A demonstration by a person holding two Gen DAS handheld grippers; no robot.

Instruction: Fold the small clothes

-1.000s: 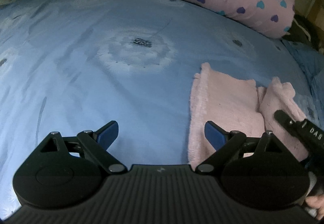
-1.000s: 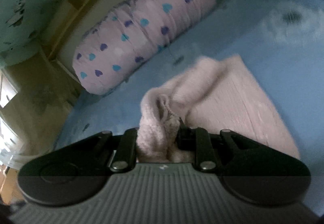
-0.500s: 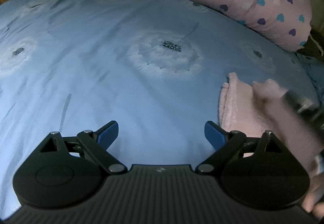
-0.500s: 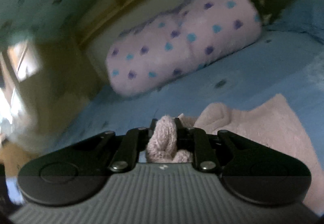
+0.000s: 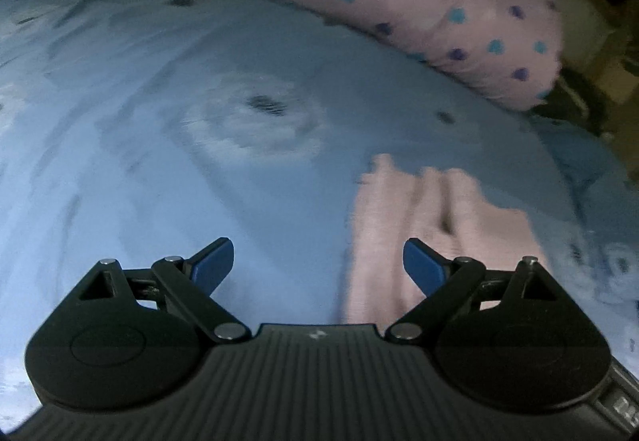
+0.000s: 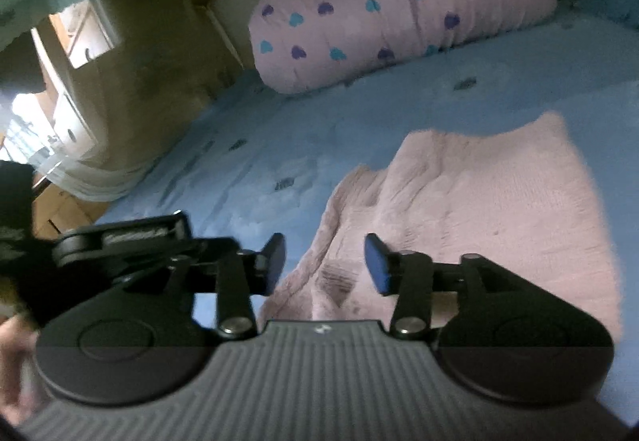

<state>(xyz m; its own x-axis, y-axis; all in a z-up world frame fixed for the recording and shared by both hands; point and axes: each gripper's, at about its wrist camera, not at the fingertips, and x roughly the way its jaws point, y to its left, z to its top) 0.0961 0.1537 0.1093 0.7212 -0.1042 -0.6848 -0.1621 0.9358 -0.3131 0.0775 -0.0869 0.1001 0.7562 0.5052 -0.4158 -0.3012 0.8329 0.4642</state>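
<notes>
Releasing: right gripper (image 6: pixel 324 264) jaws, pinching fleece half a second ago, now spread with nothing between them. Pink garment (image 6: pixel 471 225) dropped flat on the blue bedsheet (image 6: pixel 239 169), rumpled at its 8 o'clock edge. Left gripper (image 5: pixel 318 265) jaws spread wide, empty, garment at its 2 o'clock. Fold likely laid; heart-print pillow (image 6: pixel 399 10) at 12.

Pale pink garment (image 6: pixel 479 209); blue flowered sheet (image 5: pixel 159 121); pink heart-dotted pillow (image 6: pixel 399 10).

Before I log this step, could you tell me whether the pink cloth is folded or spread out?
Folded, roughly: the pink cloth lies on the bed with one layer doubled over and a rumpled ridge along its near-left side.
</notes>
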